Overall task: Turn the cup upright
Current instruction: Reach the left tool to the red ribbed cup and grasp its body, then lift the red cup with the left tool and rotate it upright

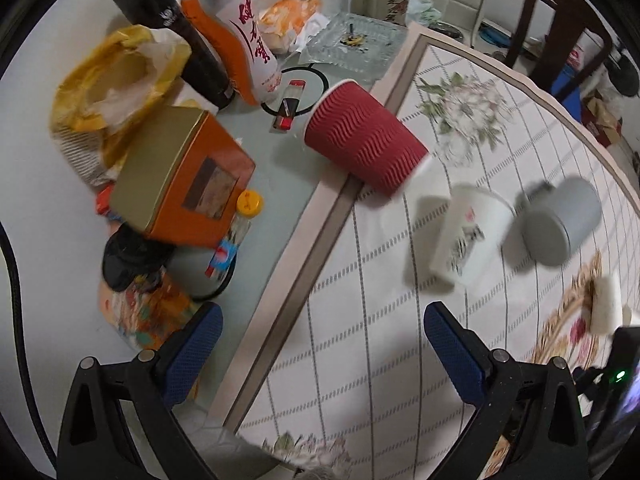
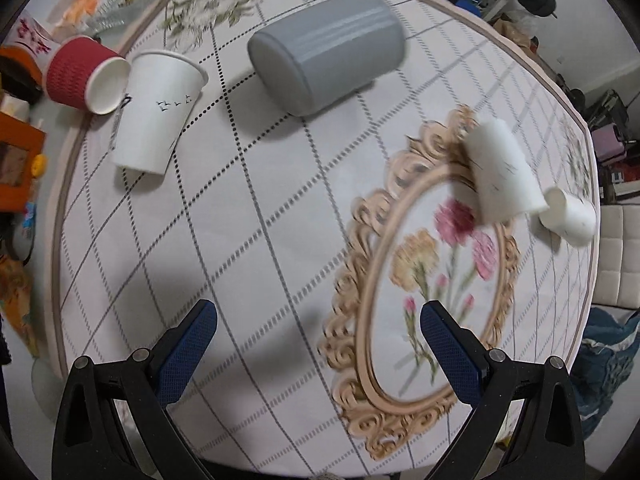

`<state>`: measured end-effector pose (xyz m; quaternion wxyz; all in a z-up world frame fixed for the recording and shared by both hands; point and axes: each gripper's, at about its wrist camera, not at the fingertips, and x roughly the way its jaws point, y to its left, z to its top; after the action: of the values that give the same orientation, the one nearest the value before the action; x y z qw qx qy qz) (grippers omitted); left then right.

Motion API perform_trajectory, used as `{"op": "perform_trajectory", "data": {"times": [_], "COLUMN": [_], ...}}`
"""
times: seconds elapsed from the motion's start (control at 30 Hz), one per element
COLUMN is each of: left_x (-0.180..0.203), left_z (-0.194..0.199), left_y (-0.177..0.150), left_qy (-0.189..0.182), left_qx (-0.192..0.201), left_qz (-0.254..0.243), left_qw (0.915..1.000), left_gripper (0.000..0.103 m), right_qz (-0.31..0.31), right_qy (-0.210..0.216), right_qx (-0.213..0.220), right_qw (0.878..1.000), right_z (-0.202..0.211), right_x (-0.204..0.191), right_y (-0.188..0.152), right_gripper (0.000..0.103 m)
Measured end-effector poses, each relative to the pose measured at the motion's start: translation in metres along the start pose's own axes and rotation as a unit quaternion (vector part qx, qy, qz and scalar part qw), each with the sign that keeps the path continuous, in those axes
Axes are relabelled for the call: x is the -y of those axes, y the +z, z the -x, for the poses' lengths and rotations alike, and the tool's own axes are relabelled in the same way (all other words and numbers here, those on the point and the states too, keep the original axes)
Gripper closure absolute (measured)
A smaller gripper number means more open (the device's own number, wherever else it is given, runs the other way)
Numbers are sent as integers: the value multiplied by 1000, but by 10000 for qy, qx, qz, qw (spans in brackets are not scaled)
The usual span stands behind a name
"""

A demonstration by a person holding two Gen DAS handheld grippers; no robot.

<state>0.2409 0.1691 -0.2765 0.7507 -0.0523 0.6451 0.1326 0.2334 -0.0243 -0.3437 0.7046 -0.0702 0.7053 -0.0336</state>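
Note:
Several cups lie on their sides on the patterned tablecloth [image 2: 248, 240]. A red ribbed paper cup [image 1: 362, 138] lies at the cloth's edge; it also shows in the right wrist view [image 2: 80, 76]. A white printed paper cup [image 1: 468, 236] [image 2: 156, 112] lies beside it. A grey mug [image 1: 560, 220] [image 2: 326, 50] lies further along. Two small white cups [image 2: 502, 170] [image 2: 568, 216] lie at the right. My left gripper [image 1: 320, 344] is open and empty, above the cloth's edge, short of the red cup. My right gripper [image 2: 318, 340] is open and empty over the cloth's middle.
Left of the cloth stand an orange tin [image 1: 188, 184], a yellow bag [image 1: 116, 92], a black bottle [image 1: 176, 28], an orange-and-white bottle [image 1: 236, 36], a lighter [image 1: 290, 104] and a glass tray [image 1: 356, 44]. A dark chair [image 1: 560, 32] stands behind the table.

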Motion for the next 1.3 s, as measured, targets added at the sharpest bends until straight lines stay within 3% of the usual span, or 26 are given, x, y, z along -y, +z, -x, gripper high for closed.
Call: {"op": "perform_trajectory", "data": {"times": [0.27,0.5,0.73,0.8,0.87,1.0,1.17,1.3], "left_x": [-2,-7,-12,-17,-20,-16,-1,8], "left_z": [-47,-89,-121,-127,-131,-129,-117,-103], "left_y": [69,103,123,127,130,135,139,131], "left_qy": [-665,-1431,-1605,-1630,-1667,-1444,-847,-414], "left_qx": [-314,-731,-881,-896,-893,-661,-363,-126], "left_qz": [580,1392,1929,2072,2213,2019,1096,451], "left_qw": [9956,9771,9640,9605,9567,9664,9897,9980], "left_gripper": [1,2,9,19,21,23,24,24], "right_qz": [-140,-259,-343,-320,-293,-240,-263,-312], "right_qy": [-324,-400,-447,-463,-477,-515,-531,-500], "right_qx": [-178,-360,-342,-353,-386,-417,-439,-403], "right_qw": [9992,9982,9978,9978,9977,9975,9973,9975], "right_z": [-27,-41,-49,-50,-51,-56,-58,-60], "right_x": [-13,-13,-9,-9,-15,-17,-10,2], "right_y": [52,75,86,88,91,97,100,97], "right_gripper": [0,0,0,0,0,0,0,0]}}
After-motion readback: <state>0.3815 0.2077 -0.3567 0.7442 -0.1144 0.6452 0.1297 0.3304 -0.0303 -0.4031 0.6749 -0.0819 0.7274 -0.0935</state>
